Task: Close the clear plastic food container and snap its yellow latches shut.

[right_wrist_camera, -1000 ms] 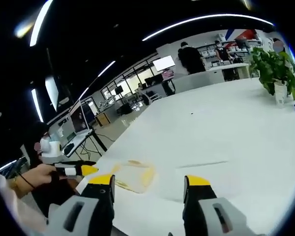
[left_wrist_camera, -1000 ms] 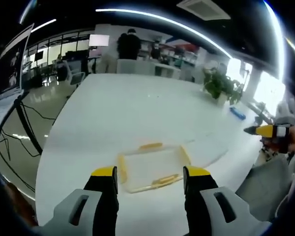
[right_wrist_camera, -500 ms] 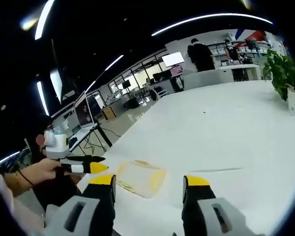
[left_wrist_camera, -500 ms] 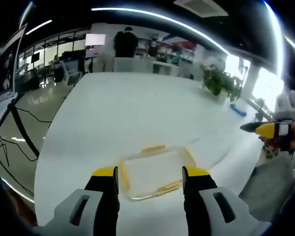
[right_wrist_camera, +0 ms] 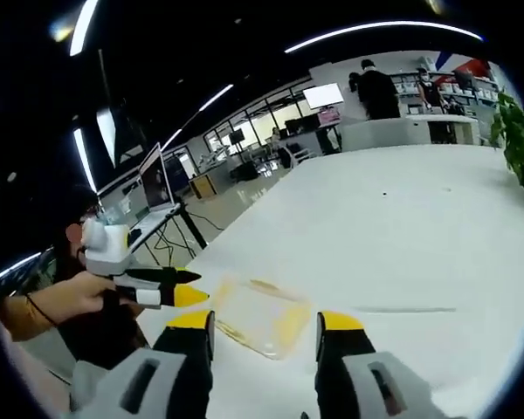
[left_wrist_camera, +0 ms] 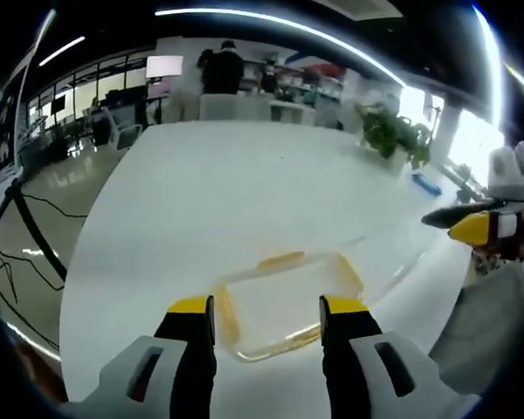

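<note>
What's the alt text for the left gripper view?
The left gripper hangs open above a clear plastic food container with yellow latches on a white table. The right gripper enters from the right; a potted plant stands far back.

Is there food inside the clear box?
Looks empty: the white table shows straight through the clear container. Nothing inside.

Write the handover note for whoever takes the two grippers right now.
Left gripper: open, holding nothing, hovering just short of the container.
Right gripper: open, holding nothing, off to the container's right side.
The clear container lies flat on the white table, yellow latches along its edges.
Done: nothing gripped yet. Whether the lid is seated is too hard to tell.
Left: press the lid down, snap every latch shut.
</note>
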`<state>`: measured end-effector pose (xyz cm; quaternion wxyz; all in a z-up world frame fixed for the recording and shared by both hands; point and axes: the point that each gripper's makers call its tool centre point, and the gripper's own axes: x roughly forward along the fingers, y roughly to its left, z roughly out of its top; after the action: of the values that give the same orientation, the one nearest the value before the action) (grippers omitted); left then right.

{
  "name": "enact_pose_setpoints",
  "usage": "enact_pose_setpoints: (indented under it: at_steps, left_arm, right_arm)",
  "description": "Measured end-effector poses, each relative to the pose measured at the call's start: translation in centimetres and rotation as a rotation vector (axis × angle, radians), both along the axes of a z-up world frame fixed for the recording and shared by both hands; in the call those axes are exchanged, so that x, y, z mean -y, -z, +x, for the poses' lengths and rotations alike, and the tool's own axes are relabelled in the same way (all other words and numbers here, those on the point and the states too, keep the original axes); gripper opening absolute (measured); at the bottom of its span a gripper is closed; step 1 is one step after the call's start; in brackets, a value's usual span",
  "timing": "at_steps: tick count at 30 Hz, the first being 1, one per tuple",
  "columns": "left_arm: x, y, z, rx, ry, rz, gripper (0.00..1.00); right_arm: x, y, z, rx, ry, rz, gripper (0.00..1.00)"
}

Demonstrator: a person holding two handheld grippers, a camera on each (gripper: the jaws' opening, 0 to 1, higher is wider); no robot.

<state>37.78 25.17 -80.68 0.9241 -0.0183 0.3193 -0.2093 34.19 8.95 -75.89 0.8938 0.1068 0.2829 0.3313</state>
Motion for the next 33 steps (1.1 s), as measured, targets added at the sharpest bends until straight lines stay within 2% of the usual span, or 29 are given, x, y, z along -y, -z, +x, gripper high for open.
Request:
enact_pose_setpoints:
  at_steps: [4, 5, 6, 7, 10, 16, 19, 24, 27, 33]
  left_arm:
    - [-0.2, 0.5, 0.2, -0.008, -0.008, 0.009, 0.45]
    - [-0.3, 0.7, 0.2, -0.01, -0.008, 0.018, 0.44]
    - [-0.4, 0.8, 0.1, -0.012, -0.006, 0.022, 0.44]
    - [-0.4, 0.9, 0.1, -0.015, -0.005, 0.024, 0.44]
    - [-0.6, 1.2, 0.1, -0.02, 0.001, 0.019, 0.44]
    - [-1.2, 1.9, 0.3, -0.033, -0.005, 0.031, 0.43]
    - [-1.1, 2.1, 0.4, -0.039, 0.001, 0.032, 0.42]
    - [-1.3, 3.2, 0.8, -0.048, 0.027, 0.077, 0.41]
    - [-1.2, 3.8, 0.8, -0.053, 0.054, 0.101, 0.4]
    - [-1.5, 4.6, 1.1, -0.059, 0.051, 0.134, 0.41]
  right_arm:
    - [-0.8, 0.8, 0.3, -0.003, -0.001, -0.026, 0.4]
    - [-0.3, 1.3, 0.6, 0.02, 0.001, -0.099, 0.35]
    - [-0.3, 1.4, 0.8, 0.061, -0.006, -0.14, 0.31]
    - [-0.5, 1.5, 0.9, 0.072, -0.001, -0.159, 0.3]
    - [-1.9, 1.8, 0.6, 0.066, -0.035, -0.151, 0.31]
    - [-3.1, 3.4, 0.6, 0.034, -0.064, -0.163, 0.3]
    - [-3.3, 4.4, 0.8, 0.013, -0.066, -0.181, 0.3]
    - [-3.3, 5.4, 1.3, -0.008, -0.061, -0.194, 0.22]
    - [-3.4, 6.1, 1.8, -0.006, -0.061, -0.215, 0.22]
    - [-3.5, 6.9, 2.6, -0.023, -0.048, -0.214, 0.19]
